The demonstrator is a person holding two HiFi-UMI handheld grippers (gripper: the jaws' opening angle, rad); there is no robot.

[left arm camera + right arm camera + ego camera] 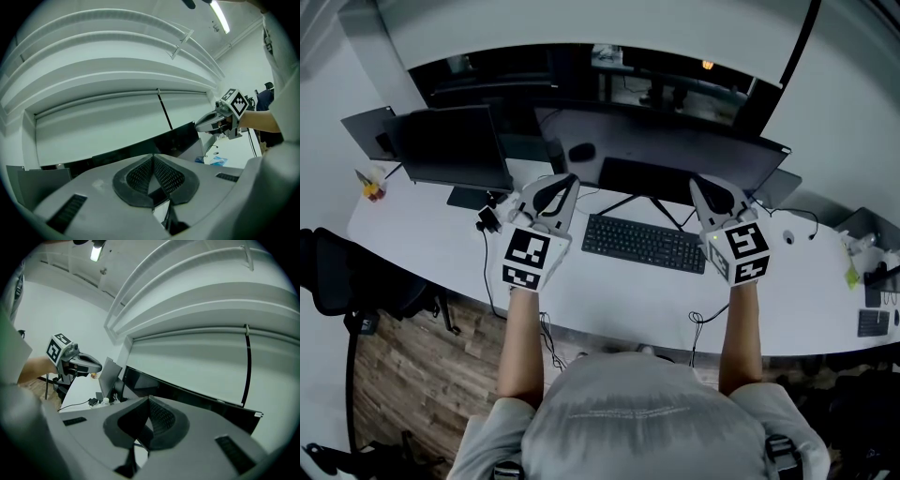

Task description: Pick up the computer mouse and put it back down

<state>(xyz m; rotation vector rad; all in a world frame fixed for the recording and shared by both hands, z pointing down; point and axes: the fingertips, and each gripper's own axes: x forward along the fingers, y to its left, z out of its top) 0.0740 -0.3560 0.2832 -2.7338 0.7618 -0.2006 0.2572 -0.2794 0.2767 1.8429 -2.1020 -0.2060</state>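
I cannot pick out a computer mouse for certain. A small white round object [788, 238] with a cable lies on the white desk [609, 300] right of my right gripper. A dark oval shape [581, 151] shows at the wide monitor's back. My left gripper [570, 178] hovers left of the black keyboard [643, 243], and my right gripper [698, 180] hovers at its right end. Both point up and away from the desk. The left gripper [153, 159] and right gripper [149, 401] are shut, pads together, holding nothing.
A wide dark monitor [675, 141] stands behind the keyboard and a smaller one [455, 147] to its left. A black adapter with a cable [487, 220] lies by the left gripper. A black office chair [337, 272] stands at the desk's left.
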